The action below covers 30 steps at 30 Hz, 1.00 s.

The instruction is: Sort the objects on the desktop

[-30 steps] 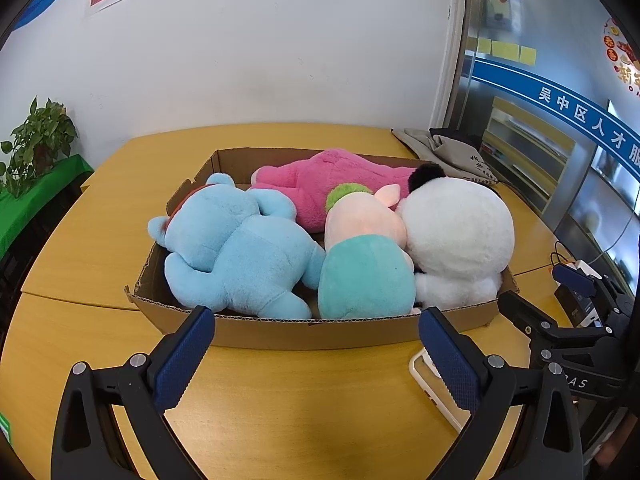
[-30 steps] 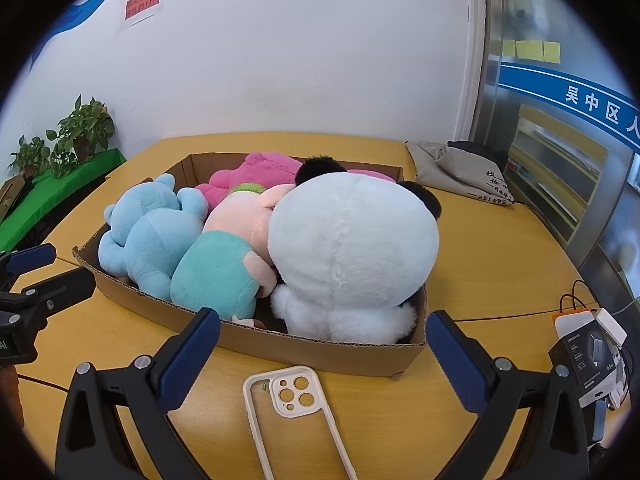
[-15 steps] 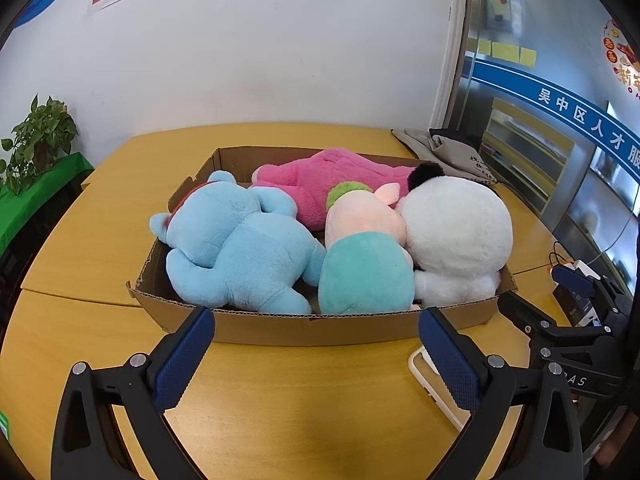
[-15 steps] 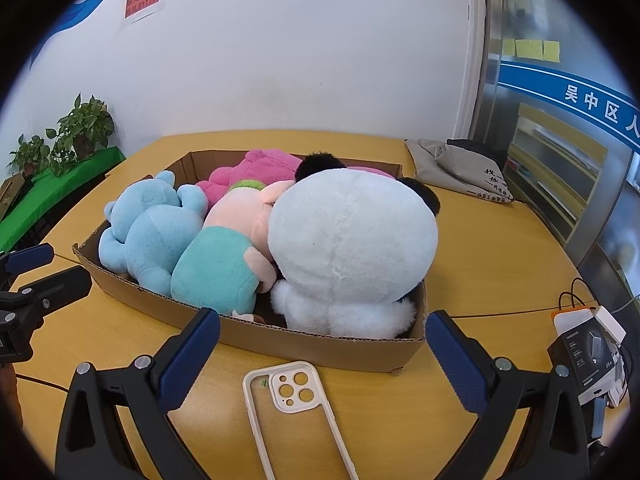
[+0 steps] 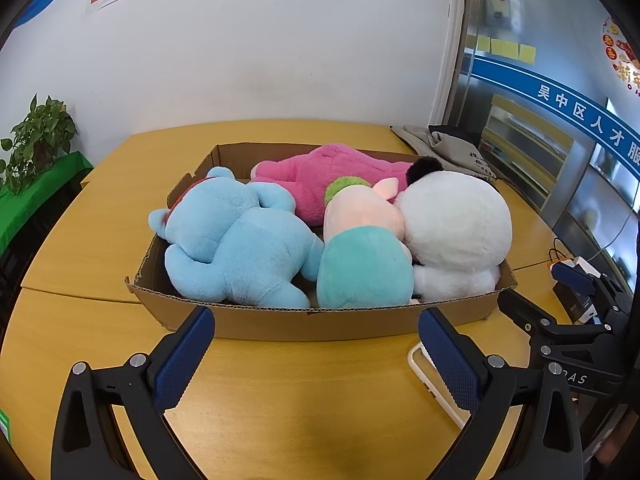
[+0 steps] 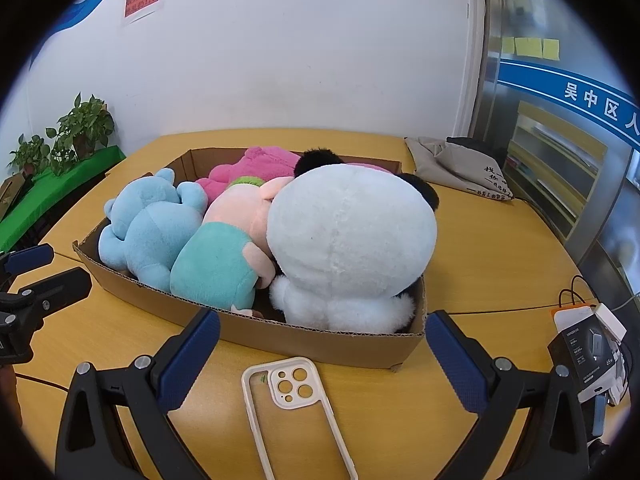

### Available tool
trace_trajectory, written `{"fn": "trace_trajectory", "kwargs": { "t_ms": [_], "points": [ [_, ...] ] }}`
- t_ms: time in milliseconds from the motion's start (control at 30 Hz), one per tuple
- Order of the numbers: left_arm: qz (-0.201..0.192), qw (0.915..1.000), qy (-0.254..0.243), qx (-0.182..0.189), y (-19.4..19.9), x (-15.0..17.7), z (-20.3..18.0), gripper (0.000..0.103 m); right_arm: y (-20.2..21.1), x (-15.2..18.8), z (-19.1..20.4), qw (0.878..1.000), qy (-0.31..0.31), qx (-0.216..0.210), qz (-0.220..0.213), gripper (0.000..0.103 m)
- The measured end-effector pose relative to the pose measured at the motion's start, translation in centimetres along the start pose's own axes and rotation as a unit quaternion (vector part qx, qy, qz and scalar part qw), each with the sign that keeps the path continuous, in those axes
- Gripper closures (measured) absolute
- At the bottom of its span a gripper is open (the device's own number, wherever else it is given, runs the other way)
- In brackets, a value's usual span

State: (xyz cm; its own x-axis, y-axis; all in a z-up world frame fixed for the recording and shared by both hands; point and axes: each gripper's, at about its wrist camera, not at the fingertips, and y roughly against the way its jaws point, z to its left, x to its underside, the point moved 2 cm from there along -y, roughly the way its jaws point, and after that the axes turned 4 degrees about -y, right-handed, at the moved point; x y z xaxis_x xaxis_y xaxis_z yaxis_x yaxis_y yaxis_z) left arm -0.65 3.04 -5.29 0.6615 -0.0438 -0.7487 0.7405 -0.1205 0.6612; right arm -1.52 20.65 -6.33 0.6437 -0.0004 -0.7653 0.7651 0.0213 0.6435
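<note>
Cardboard box [image 6: 320, 342] sits on the wooden table [image 5: 304, 404], packed with a blue plush [image 5: 236, 248], pink plush [image 5: 332, 176], teal-and-peach plush [image 6: 224, 256] and white panda [image 6: 352, 240]. I see my left gripper [image 5: 316, 346] and right gripper [image 6: 322, 346] both spread wide, holding nothing. A phone case [image 6: 294, 392] lies just before the box.

4 plush toys [image 5: 320, 236] in cardboard box [image 5: 320, 324]
</note>
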Motion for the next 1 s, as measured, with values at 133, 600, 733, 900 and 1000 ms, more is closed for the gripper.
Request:
{"fn": "trace_trajectory", "kwargs": {
  "t_ms": [133, 600, 733, 900, 1000],
  "points": [
    [0.001, 1.0000, 0.002, -0.001, 0.0, 0.2, 0.1, 0.000, 0.0, 0.1, 0.1, 1.000, 0.000, -0.001, 0.002, 0.000],
    [0.003, 1.0000, 0.005, -0.005, 0.2, 0.7, 0.3, 0.000, 0.5, 0.4, 0.6, 1.000, 0.003, -0.004, 0.000, 0.000],
    [0.006, 1.0000, 0.004, 0.000, 0.1, 0.8, 0.2, 0.000, 0.6, 0.6, 0.7, 1.000, 0.007, -0.005, 0.000, 0.000],
    [0.030, 0.9989, -0.022, 0.030, -1.4, 1.3, -1.2, 0.000, 0.6, 2.8, 0.6, 0.999, 0.027, -0.021, 0.022, 0.000],
    [0.058, 0.9958, -0.041, 0.057, -3.2, 2.2, -2.7, 0.000, -0.4, 6.0, -0.7, 0.997, 0.021, -0.033, 0.062, 0.000]
  ]
}}
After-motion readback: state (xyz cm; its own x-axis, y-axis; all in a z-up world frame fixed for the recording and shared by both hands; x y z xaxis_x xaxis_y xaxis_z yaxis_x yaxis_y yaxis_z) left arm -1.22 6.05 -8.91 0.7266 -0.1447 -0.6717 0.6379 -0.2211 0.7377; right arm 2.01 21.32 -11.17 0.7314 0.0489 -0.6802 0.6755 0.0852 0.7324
